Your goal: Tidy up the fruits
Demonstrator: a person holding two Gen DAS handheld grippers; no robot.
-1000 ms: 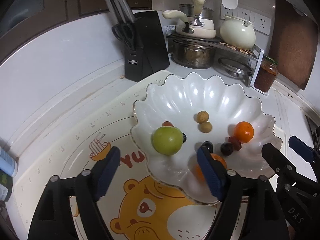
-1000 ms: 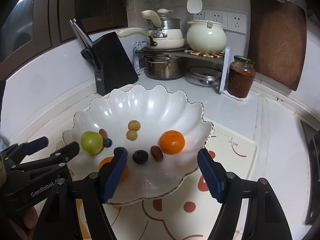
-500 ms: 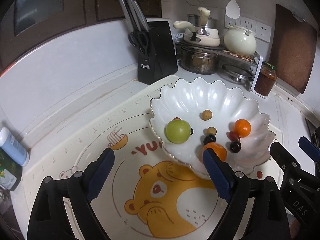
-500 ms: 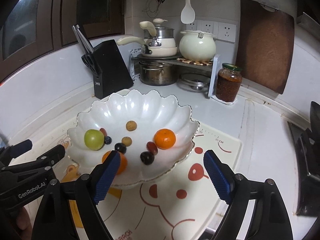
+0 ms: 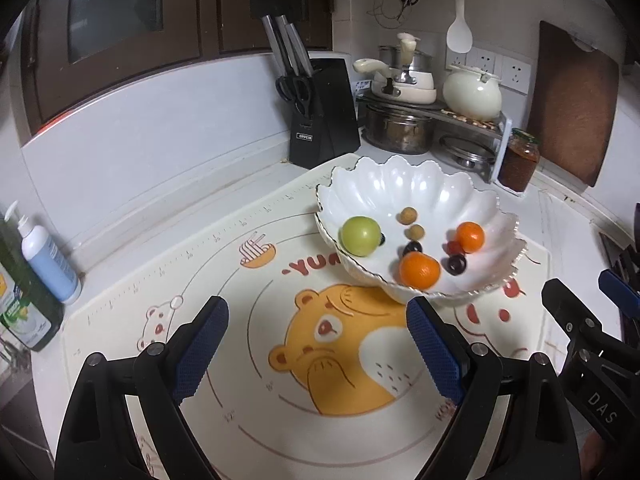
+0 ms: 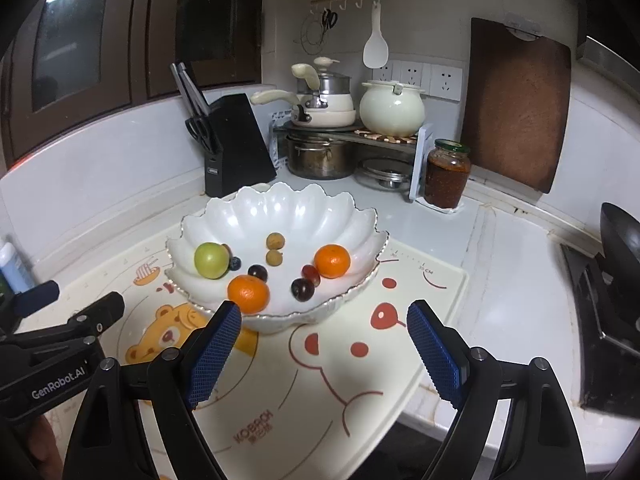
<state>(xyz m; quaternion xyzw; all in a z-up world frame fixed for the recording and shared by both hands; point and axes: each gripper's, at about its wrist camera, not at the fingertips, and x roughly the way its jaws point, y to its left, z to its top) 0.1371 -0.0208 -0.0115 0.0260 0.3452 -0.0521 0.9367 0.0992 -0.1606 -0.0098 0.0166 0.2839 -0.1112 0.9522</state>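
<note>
A white scalloped bowl [image 5: 404, 184] [image 6: 288, 208] stands on the bear mat. It holds a green fruit [image 5: 360, 236] [image 6: 211, 260], two oranges [image 5: 419, 270] [image 5: 470, 236] [image 6: 248, 293] [image 6: 332, 261], two small brown fruits [image 6: 275, 240], dark plums [image 6: 302, 289] and small berries. My left gripper [image 5: 318, 344] is open and empty, above the mat, short of the bowl. My right gripper [image 6: 323, 348] is open and empty, just in front of the bowl's near rim. Each gripper shows at the edge of the other's view.
A black knife block [image 5: 324, 112] [image 6: 236, 144], a rack with pots [image 6: 340, 136] and a sauce jar [image 6: 446, 174] stand behind the bowl. Bottles [image 5: 44, 256] stand at the left. A stove [image 6: 608, 292] lies at the right. A cutting board [image 6: 516, 104] leans on the wall.
Both grippers have pulled back and up from the bowl, which now looks smaller and farther. Both stay open and empty. The fruits lie where they were.
</note>
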